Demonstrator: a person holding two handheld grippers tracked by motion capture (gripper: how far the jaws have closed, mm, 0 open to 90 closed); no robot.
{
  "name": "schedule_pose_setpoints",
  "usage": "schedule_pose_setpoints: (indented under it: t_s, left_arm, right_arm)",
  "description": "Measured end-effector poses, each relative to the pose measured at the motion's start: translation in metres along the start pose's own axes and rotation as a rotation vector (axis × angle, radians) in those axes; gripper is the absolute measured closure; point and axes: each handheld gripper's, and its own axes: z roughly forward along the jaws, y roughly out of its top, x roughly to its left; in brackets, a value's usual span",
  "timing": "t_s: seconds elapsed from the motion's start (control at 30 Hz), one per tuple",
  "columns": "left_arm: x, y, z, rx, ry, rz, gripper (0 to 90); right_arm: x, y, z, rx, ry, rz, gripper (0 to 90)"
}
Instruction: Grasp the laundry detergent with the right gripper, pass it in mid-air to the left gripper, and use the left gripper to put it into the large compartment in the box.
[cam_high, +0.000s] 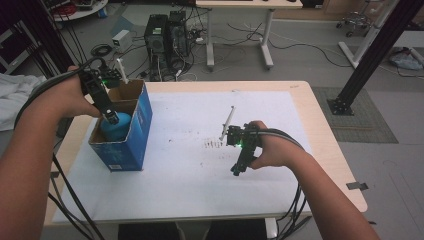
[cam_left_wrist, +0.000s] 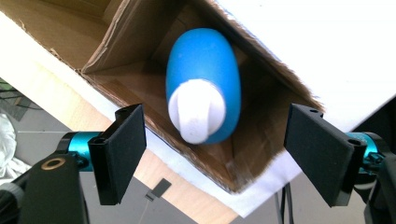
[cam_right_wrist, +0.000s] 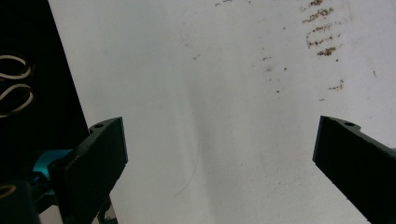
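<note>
Blue bottle lies in the box, below the open left claw.

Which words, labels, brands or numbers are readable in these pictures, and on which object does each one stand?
No text is readable.
Blue cardboard box: a small white label near its lower edge, too small and blurred to read.
Blue bottle inside the box: no print visible.
White table cover: brown stains, no writing.

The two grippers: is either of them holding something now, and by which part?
Nothing is held. The left gripper is open above the blue bottle in the cardboard box, without touching it. The right gripper is open over the white table cover.
</note>
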Motion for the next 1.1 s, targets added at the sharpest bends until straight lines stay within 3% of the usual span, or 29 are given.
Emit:
schedule_pose_setpoints:
  t_s: [0.23, 0.37, 0.4, 0.6, 0.63, 0.7, 0.73, 0.83, 0.87, 1.1]
  left_arm:
    - [-0.008, 0.004, -0.015, -0.004, 0.009, 0.043, 20.4]
    - [-0.015, 0.008, -0.019, -0.006, -0.004, 0.09, 18.7]
    - [-0.02, 0.013, -0.02, -0.01, -0.012, 0.12, 18.7]
    - [-0.034, 0.022, -0.021, -0.011, -0.008, 0.175, 16.6]
    - [-0.04, 0.026, -0.021, -0.004, -0.004, 0.215, 16.6]
    - [-0.043, 0.028, -0.021, -0.002, -0.004, 0.23, 15.8]
    - [-0.053, 0.034, -0.021, -0.001, -0.001, 0.281, 15.8]
    - [-0.058, 0.038, -0.02, 0.002, -0.001, 0.304, 15.6]
    - [-0.068, 0.044, -0.018, 0.009, -0.009, 0.352, 15.6]
    - [-0.09, 0.058, -0.009, 0.014, -0.034, 0.438, 12.4]
  right_arm:
    - [-0.001, 0.001, -0.002, 0.004, 0.0, 0.002, 2.3]
    - [-0.002, 0.0, -0.004, 0.002, 0.0, 0.002, 2.3]
    - [-0.003, 0.0, -0.004, -0.003, 0.0, 0.001, 2.3]
    - [-0.004, 0.0, -0.006, 0.004, -0.001, 0.006, 2.3]
    - [-0.004, 0.0, -0.007, 0.008, -0.004, 0.007, 2.3]
    - [-0.004, 0.0, -0.009, 0.003, -0.003, 0.01, 2.3]
    - [-0.005, 0.0, -0.01, 0.013, -0.002, 0.014, 2.3]
    - [-0.005, 0.0, -0.011, 0.014, -0.003, 0.014, 2.3]
    - [-0.005, 0.0, -0.012, 0.018, -0.001, 0.012, 2.3]
    - [-0.006, 0.002, -0.015, 0.029, 0.001, 0.015, 2.3]
